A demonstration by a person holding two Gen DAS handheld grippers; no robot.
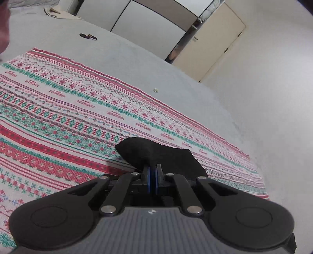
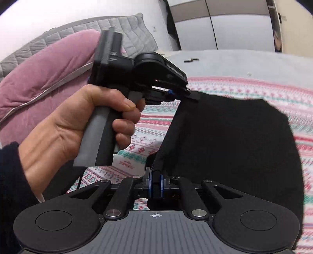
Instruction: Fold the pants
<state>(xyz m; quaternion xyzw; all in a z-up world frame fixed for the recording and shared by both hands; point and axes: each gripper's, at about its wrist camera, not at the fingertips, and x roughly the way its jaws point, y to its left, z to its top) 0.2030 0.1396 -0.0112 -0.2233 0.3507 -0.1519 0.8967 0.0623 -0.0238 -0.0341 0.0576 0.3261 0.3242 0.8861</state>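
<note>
The black pants (image 2: 230, 144) hang as a wide dark sheet above a patterned red, green and white blanket (image 2: 293, 93). My right gripper (image 2: 155, 178) is shut on a thick black edge of the pants. In the right wrist view a person's hand (image 2: 64, 127) holds my left gripper (image 2: 192, 95), which pinches another black corner higher up. The left wrist view shows the left gripper (image 1: 153, 168) shut on a bunched black fold of the pants (image 1: 154, 154) over the blanket (image 1: 68, 109).
The blanket lies on a grey bed surface (image 1: 137, 64). A small dark object (image 1: 88, 36) and a tiny white scrap (image 1: 156, 90) rest on the grey. A pink cushion (image 2: 45, 78) and a quilted grey pillow (image 2: 125, 31) are at the left. Wardrobe doors (image 1: 152, 17) stand behind.
</note>
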